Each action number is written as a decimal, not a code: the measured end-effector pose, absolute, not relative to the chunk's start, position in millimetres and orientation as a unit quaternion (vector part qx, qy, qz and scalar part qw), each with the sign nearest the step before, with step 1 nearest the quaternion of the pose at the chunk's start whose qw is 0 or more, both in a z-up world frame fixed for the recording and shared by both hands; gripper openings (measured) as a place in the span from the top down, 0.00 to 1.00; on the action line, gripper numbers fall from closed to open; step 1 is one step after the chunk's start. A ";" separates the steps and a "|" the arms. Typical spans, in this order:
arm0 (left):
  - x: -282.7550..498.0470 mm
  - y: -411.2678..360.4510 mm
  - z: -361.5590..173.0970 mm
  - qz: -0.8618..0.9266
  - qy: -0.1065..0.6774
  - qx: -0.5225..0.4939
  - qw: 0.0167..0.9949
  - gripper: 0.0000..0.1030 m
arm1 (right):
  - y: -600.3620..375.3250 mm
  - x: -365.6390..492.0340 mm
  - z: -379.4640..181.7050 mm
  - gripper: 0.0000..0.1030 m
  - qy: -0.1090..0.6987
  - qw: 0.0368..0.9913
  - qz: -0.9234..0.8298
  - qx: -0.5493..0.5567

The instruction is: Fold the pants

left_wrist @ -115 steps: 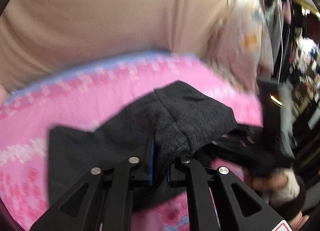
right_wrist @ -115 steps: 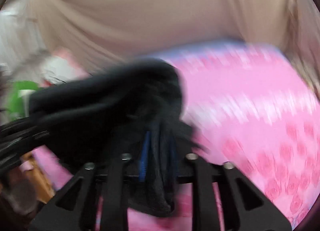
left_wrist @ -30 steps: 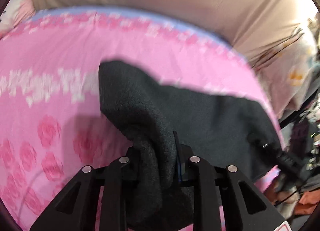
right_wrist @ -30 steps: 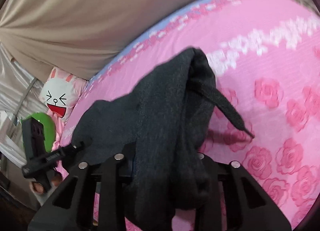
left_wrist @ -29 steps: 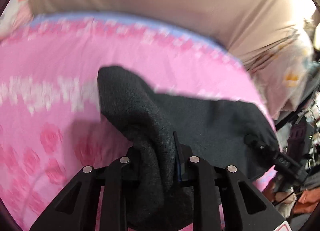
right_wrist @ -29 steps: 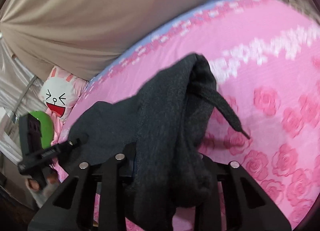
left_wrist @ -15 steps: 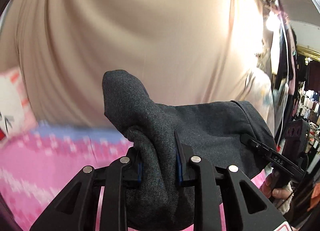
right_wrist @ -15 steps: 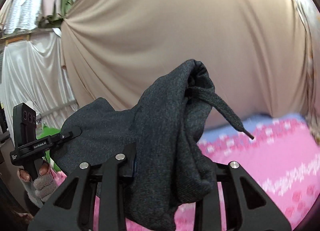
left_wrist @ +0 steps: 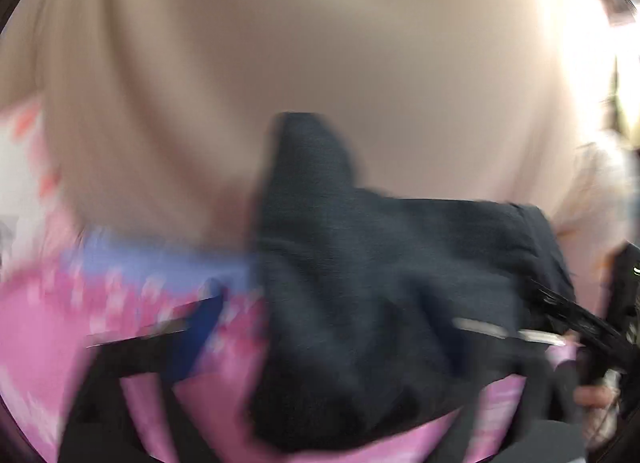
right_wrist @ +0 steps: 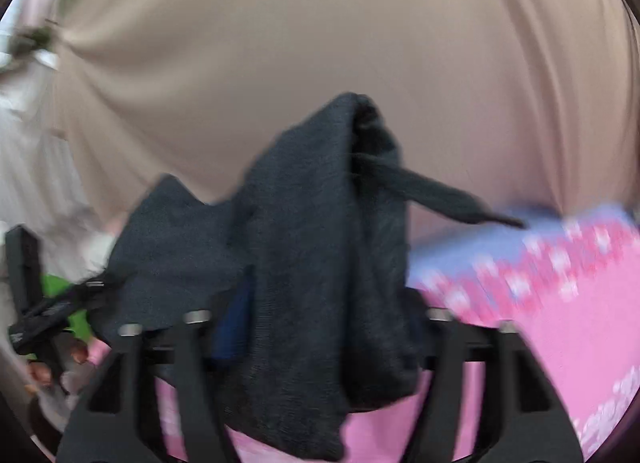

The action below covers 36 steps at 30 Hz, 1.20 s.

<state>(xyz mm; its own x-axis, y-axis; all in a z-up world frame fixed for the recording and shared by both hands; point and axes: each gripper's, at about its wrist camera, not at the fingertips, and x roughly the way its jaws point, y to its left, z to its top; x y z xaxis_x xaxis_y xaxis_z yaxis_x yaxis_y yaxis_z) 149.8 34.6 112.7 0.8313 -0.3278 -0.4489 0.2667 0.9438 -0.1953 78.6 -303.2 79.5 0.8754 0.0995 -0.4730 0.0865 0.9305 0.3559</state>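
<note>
The dark grey pants [left_wrist: 380,303] hang in the air above the pink bed. In the left wrist view my left gripper [left_wrist: 320,327] is heavily blurred; its fingers stand wide apart with the cloth between them. In the right wrist view my right gripper [right_wrist: 316,327] has its fingers spread, with the bunched waistband [right_wrist: 320,263] draped between them. A drawstring [right_wrist: 448,199] sticks out to the right. The left gripper [right_wrist: 60,311] shows at the far left of that view, at the pants' other end.
A pink rose-patterned bed cover [right_wrist: 560,323] with a blue edge lies below. A beige curtain [right_wrist: 320,43] fills the background. A green object [right_wrist: 60,287] sits at the left edge of the right wrist view.
Both grippers' fingers have spread apart since half a second ago. The left view has become strongly blurred from fast motion. The pants have dropped a little lower in both views.
</note>
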 end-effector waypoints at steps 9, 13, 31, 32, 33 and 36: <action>182.9 50.0 1.8 -0.106 0.356 -0.089 0.924 0.18 | -323.7 76.8 0.2 0.38 0.314 0.922 -0.022 0.225; 180.2 26.5 -3.6 -0.102 0.357 -0.022 0.928 0.16 | -315.9 87.7 -13.0 0.38 0.352 0.906 -0.009 0.234; 164.3 20.0 -8.1 -0.094 0.368 -0.042 0.924 0.22 | -313.5 92.7 2.3 0.50 0.326 0.923 -0.054 0.197; 161.4 17.3 -5.9 -0.083 0.357 -0.027 0.930 0.22 | -308.3 84.3 7.7 0.48 0.313 0.930 -0.073 0.178; 156.0 13.8 -4.1 -0.072 0.345 -0.011 0.936 0.22 | -301.3 76.0 12.8 0.48 0.302 0.936 -0.082 0.162; 137.5 4.9 2.0 -0.045 0.304 0.024 0.951 0.15 | -274.2 50.9 16.8 0.43 0.275 0.949 -0.095 0.125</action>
<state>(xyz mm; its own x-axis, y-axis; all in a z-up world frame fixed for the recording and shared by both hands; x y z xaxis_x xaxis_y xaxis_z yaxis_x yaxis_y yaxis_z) 137.5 4.9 2.0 0.8110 -0.0704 -0.5809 0.0999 0.9948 0.0190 50.9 -274.2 16.8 0.8306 -0.1111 -0.5456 0.2484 0.9509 0.1844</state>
